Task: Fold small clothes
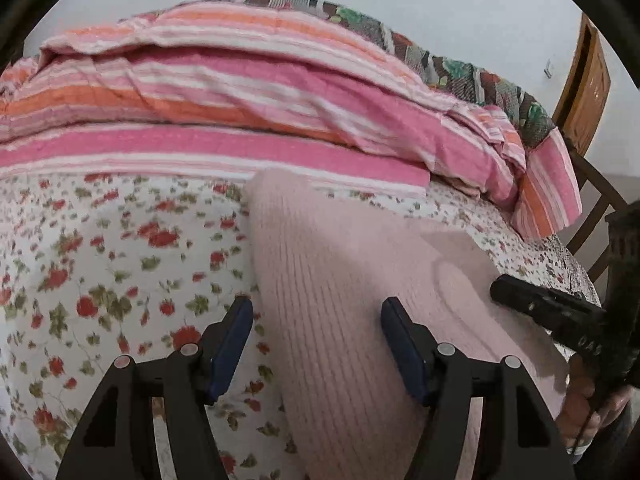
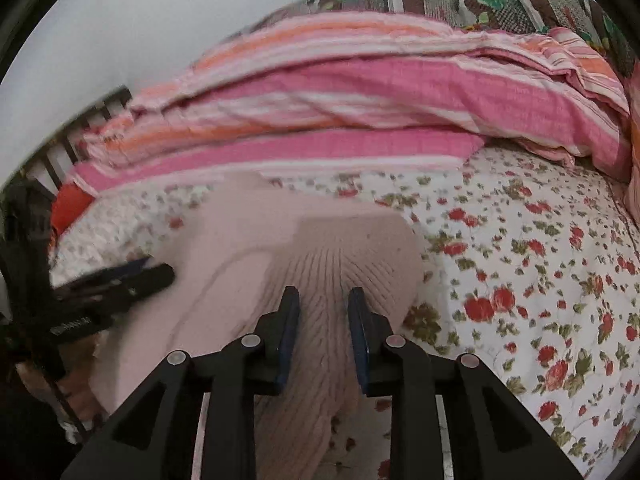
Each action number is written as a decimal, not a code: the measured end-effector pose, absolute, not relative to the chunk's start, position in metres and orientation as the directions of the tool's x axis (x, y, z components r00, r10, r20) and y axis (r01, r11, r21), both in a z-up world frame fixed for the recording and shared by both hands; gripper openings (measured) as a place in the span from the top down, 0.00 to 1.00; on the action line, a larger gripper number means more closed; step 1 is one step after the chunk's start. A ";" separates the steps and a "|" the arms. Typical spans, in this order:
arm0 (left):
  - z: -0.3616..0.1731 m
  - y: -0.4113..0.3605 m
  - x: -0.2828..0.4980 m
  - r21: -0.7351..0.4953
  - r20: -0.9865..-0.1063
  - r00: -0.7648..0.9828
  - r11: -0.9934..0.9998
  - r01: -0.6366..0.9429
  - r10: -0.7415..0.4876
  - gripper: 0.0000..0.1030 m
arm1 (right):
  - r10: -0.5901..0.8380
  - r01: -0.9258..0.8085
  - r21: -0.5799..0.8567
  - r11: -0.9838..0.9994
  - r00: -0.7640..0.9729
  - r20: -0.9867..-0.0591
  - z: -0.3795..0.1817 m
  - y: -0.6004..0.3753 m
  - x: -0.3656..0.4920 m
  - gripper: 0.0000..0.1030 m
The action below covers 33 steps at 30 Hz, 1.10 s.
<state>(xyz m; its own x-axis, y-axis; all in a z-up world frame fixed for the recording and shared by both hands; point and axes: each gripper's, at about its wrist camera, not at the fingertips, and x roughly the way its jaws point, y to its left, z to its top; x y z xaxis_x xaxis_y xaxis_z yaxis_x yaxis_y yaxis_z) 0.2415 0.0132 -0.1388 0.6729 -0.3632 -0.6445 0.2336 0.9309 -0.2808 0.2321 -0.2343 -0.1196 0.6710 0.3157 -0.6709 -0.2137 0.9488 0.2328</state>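
Left gripper (image 1: 316, 340): fingers spread wide, nothing between the pads; the left edge of the pink knit garment (image 1: 360, 280) runs up between them, long axis toward 12 o'clock. Right gripper (image 2: 323, 332): fingers partly apart, straddling a raised ridge of the same knit (image 2: 320, 248); whether the pads press the cloth, cannot tell. Right looks the nearer to a grip. Both tools low, aimed forward over the garment, which lies on the floral bedsheet (image 1: 100, 260). Beyond, at 12 o'clock, a striped quilt (image 1: 240, 100) is heaped against the wall.
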 end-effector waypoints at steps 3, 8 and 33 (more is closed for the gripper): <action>-0.146 0.005 0.246 -0.234 -0.681 0.656 0.946 0.226 -0.325 0.36 | 0.318 -0.238 0.213 0.948 0.666 -0.675 -0.120 -0.227 0.240 0.76; -0.155 0.005 0.245 -0.248 -0.675 0.654 0.939 0.237 -0.343 0.35 | 0.269 -0.240 0.144 0.960 0.645 -0.715 -0.139 -0.219 0.248 0.76; -0.138 0.006 0.214 -0.220 -0.636 0.687 0.937 0.273 -0.350 0.35 | 0.281 -0.232 0.165 0.958 0.673 -0.684 -0.132 -0.235 0.227 0.69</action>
<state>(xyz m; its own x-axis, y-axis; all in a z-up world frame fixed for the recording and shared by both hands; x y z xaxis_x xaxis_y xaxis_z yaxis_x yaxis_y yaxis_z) 0.2136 0.0062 -0.1381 0.6875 -0.3497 -0.6364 0.2726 0.9366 -0.2202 0.2274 -0.2345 -0.1320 0.6728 0.2811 -0.6844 -0.2324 0.9585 0.1652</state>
